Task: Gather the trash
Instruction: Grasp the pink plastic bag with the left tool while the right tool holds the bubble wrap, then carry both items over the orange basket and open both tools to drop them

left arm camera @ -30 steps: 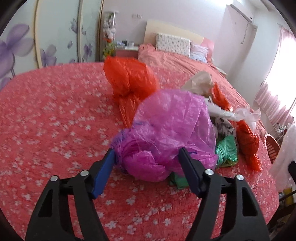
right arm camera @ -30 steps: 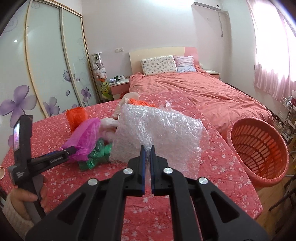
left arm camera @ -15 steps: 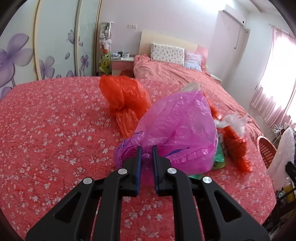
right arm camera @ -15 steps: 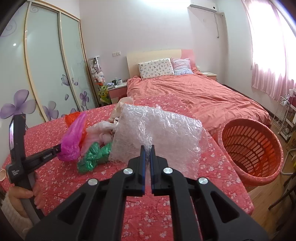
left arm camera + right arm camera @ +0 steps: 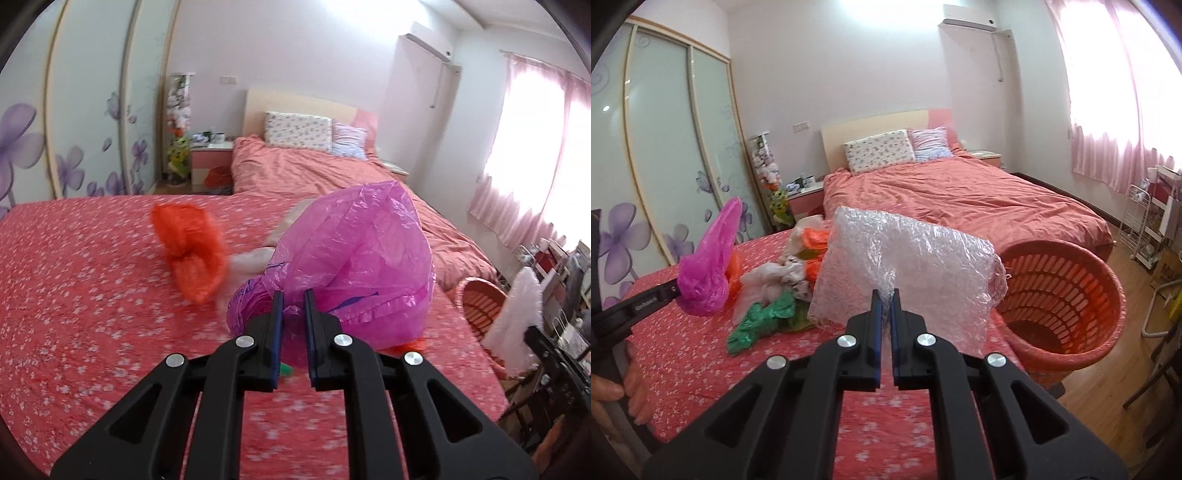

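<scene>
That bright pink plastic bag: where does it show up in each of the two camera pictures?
Left wrist view: the pink bag fills the centre, pinched in the left gripper.
Right wrist view: the same bag hangs at the left edge, lifted off the red floral cover.
Shared landmark: the floral pillow at the headboard of the bed.

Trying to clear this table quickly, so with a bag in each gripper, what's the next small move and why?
Probably swing the right gripper, shut on the bubble wrap, over the orange basket just beside it; the left gripper can follow with its pink bag.
</scene>
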### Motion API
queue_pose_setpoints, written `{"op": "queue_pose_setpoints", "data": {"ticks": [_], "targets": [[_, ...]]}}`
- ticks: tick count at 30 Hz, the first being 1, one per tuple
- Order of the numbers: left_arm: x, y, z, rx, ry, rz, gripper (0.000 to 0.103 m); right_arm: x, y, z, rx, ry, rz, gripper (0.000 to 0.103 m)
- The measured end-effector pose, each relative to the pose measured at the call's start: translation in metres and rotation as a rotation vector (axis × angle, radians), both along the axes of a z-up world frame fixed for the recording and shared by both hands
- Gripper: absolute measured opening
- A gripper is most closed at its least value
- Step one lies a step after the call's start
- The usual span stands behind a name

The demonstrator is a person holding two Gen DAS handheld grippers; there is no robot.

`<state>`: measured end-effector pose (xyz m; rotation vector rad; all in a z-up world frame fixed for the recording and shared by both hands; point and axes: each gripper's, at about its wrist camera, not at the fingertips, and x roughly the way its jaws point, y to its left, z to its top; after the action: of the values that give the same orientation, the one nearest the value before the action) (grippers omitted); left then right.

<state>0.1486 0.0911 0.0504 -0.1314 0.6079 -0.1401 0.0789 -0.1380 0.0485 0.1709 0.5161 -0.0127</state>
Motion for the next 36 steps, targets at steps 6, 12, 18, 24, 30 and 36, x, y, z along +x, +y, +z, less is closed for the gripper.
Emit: {"op": "queue_pose_setpoints", "data": {"ticks": [6, 12, 18, 24, 30, 36], "targets": [[0.001, -0.042, 0.003, -0.019, 0.001, -0.076, 0.011, -0.003, -0.04, 0.0, -0.003, -0.007, -0.08, 0.006], [0.012, -0.094, 0.001, -0.026, 0.011, -0.177, 0.011, 0.003, -0.09, -0.001, -0.007, -0.008, -0.176, 0.006], [0.028, -0.155, -0.002, -0.048, 0.028, -0.29, 0.011, 0.01, -0.141, -0.005, 0.002, -0.009, -0.26, 0.006], [0.042, -0.211, -0.014, -0.058, 0.052, -0.384, 0.011, 0.021, -0.178, -0.014, 0.016, -0.002, -0.316, 0.006], [0.053, -0.247, -0.027, -0.069, 0.086, -0.445, 0.011, 0.03, -0.203, -0.024, 0.038, 0.006, -0.351, 0.006], [0.059, -0.266, -0.031, -0.081, 0.113, -0.482, 0.011, 0.038, -0.217, -0.032, 0.06, 0.001, -0.369, 0.006]]}}
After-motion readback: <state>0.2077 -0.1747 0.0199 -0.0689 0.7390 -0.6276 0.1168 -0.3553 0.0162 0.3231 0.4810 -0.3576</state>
